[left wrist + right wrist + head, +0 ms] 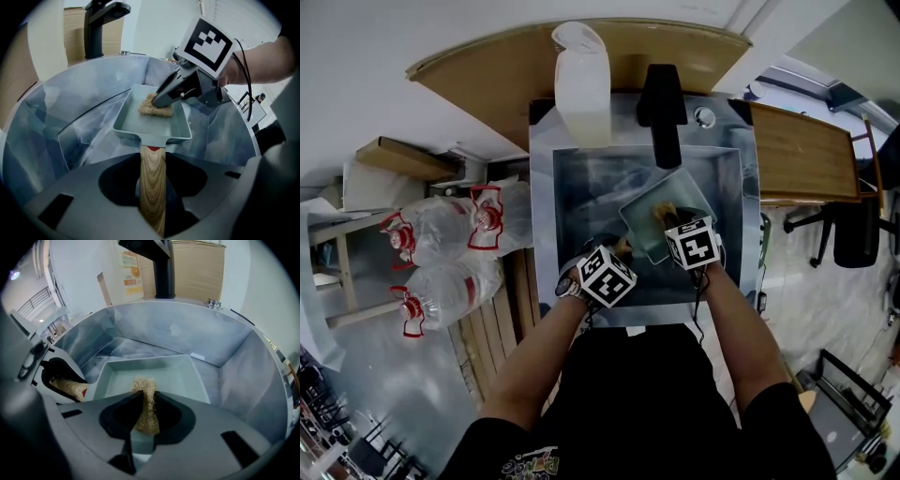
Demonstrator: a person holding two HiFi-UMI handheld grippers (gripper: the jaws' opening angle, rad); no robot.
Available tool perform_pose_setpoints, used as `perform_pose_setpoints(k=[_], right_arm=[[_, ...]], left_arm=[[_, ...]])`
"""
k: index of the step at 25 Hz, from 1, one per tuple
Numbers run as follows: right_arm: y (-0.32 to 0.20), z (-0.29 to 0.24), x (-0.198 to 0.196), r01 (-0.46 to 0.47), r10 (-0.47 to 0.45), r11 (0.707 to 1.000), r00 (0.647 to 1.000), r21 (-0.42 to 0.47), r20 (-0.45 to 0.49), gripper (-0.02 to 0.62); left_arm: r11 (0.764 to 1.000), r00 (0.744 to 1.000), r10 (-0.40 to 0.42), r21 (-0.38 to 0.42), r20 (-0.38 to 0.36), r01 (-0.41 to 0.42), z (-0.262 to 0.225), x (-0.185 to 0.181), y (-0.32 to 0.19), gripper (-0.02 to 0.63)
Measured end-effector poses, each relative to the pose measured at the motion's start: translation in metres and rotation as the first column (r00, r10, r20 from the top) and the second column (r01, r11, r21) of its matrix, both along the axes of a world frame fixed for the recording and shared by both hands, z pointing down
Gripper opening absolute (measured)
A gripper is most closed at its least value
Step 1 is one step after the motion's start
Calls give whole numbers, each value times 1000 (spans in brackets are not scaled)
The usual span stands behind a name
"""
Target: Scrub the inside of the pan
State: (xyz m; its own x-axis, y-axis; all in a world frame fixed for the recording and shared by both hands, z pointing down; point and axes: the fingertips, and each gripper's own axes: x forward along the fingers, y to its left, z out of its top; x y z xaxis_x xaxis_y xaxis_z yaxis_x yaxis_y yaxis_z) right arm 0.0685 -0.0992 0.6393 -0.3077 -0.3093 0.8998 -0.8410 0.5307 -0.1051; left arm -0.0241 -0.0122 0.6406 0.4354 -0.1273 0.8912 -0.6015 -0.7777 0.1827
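A pale green square pan (652,220) (145,123) (171,376) is held over the steel sink (553,202). Its wooden handle (153,187) (68,386) is clamped in my left gripper (152,197) (602,274). My right gripper (143,420) (686,242) is shut on a tan scrub sponge (146,404) (155,107). In the left gripper view the sponge lies flat on the pan's floor toward its far wall, with the right gripper slanting down onto it from the right.
A black faucet (661,108) (101,21) (159,263) rises behind the sink. A white jug (581,84) stands on the wooden counter at the sink's back left. Large water bottles (441,253) lie on the floor to the left.
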Motion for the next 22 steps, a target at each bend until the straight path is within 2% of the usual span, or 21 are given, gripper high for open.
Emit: perform_pose_setpoints(k=[12,17,22], right_arm=[[-38,3,46,-3,13,998,987,62,-158,81],[-39,2,48,21,-10,998,986,65,-166,81],[-41,1,47,5,5,998,989,67,-148,81]], left_arm=[[1000,1000,-3,-1,0,3,-1,0,-1,172],[1000,1000,-1,2,0,1,-1,1,-1,172],[1000,1000,-2,-2,0,2,1,0,0,172]])
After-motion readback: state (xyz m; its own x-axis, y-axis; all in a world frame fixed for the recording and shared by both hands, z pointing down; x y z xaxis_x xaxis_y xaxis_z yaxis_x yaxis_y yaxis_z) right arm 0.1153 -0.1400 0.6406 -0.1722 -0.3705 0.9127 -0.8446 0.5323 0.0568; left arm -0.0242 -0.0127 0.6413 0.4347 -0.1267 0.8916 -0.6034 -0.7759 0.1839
